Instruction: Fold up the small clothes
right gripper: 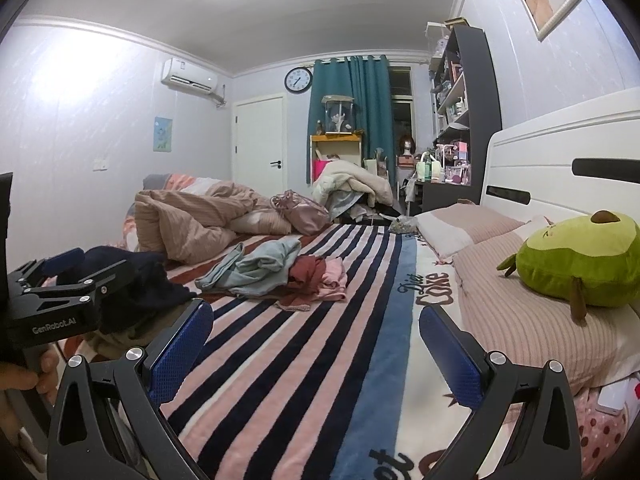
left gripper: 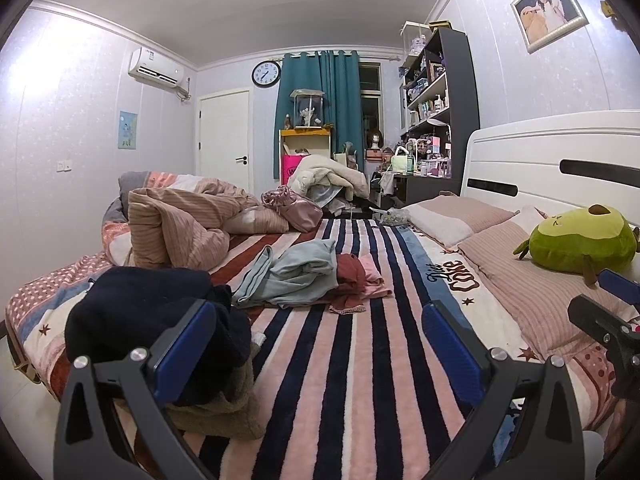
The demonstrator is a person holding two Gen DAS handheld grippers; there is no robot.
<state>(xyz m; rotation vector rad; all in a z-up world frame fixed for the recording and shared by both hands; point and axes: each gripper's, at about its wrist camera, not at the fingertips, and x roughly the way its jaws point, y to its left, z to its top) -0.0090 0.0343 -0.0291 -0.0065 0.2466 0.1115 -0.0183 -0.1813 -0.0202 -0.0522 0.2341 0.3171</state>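
Both your tools are spread wide and pinching nothing: the left gripper [left gripper: 316,340] and the right gripper [right gripper: 316,344] hang over the striped blanket [left gripper: 352,380], side by side, well short of any garment.

The small clothes sit in 2 places. A loose heap lies at mid-bed, far from both tools: a pale blue garment [left gripper: 296,272], a dark red piece [left gripper: 350,280] touching its right edge, and a pink piece [left gripper: 374,276] tucked against that. A dark navy garment [left gripper: 148,312] lies near left, just beside your left tool, on top of an olive-brown one [left gripper: 224,412].

The risks, as I judge them:
- The 3 pieces at mid-bed overlap, so a deep pinch may lift 2 at once. Take an outer edge.
- The blanket is plush; close too low and you will likely catch its pile with the cloth.
- The navy piece may drag the olive one along.
- The crumpled duvet [left gripper: 180,224] crowds the far left, leaving limited flat space for spreading.
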